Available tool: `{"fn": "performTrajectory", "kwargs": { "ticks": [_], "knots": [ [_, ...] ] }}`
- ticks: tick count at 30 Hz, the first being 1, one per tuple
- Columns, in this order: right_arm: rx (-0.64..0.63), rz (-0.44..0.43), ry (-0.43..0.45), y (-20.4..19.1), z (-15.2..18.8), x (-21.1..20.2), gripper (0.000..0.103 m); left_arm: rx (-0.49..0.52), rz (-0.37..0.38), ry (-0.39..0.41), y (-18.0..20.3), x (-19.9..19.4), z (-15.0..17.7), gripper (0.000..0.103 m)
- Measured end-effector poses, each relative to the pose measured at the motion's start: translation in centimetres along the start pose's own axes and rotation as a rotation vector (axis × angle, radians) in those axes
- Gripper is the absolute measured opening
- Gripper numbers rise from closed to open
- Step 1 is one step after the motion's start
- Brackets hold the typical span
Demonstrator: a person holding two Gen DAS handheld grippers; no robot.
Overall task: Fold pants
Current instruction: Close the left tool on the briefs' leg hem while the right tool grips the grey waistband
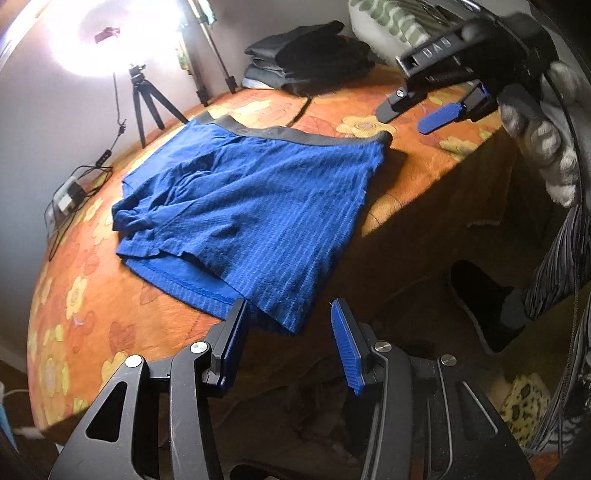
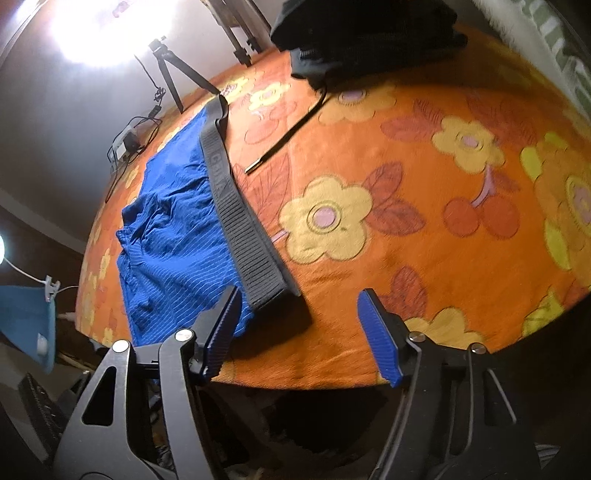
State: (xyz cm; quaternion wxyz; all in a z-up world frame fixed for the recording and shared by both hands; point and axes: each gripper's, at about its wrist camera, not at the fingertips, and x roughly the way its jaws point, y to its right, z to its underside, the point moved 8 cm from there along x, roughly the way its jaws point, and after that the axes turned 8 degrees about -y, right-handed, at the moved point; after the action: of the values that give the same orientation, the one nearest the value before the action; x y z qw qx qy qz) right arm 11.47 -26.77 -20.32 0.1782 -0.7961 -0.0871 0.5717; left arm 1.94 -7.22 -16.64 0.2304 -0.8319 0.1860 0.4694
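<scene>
Nearest of all, the left gripper hangs over the near edge of the bed, its jaws apart with nothing pressed between the blue pads; the hem corner of the blue shorts lies just beyond and between the fingertips, and I cannot tell whether either pad touches the cloth. In its own view the right gripper likewise stands with its jaws parted and empty, poised at the near end of the grey waistband, which ends just beside the left-hand finger.

So the pants are not yet folded, as far as these views show. The shorts lie spread out in a single flat layer on the orange flowered bedspread, close to its near edge, waistband toward the right gripper's side and leg openings toward the left gripper's. The far leg is bunched and rumpled; the near side lies smoother, its lower corner drooping slightly over the bed's edge. By my reading the step in hand is taking hold of the two near corners, one at the hem and one at the waistband; the grasp, the fold itself and any smoothing remain to be done.

Farther back, toward the far corner of the bed, sits a stack of dark folded clothes, with a dark drawstring trailing from it across the bedspread. Beyond the far edge stand a small tripod and a very bright ring light.
</scene>
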Motion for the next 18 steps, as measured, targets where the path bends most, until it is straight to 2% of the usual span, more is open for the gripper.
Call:
{"fn": "performTrajectory", "kwargs": {
  "ticks": [7,11,12,14,16,18],
  "knots": [
    [0.014,-0.033,-0.046,-0.9,0.4,1.4,0.063,0.038,-0.023,-0.016,0.4,1.0,0.5,0.044],
    [0.022,-0.031,-0.057,-0.9,0.5,1.9,0.057,0.064,-0.041,-0.005,0.6,1.0,0.4,0.044],
    [0.022,-0.026,-0.054,-0.9,0.5,1.9,0.054,0.063,-0.041,-0.001,0.5,1.0,0.4,0.041],
    [0.028,-0.036,-0.058,-0.9,0.4,2.0,0.046,0.057,-0.033,0.004,0.2,0.8,0.2,0.021],
    [0.038,-0.049,-0.066,-0.8,0.4,2.2,0.038,0.035,-0.001,0.000,-0.1,0.7,0.1,0.009],
    [0.034,-0.060,-0.070,-1.1,0.5,2.3,0.028,0.000,0.042,-0.004,-0.5,0.8,0.0,0.007]
  ]
}}
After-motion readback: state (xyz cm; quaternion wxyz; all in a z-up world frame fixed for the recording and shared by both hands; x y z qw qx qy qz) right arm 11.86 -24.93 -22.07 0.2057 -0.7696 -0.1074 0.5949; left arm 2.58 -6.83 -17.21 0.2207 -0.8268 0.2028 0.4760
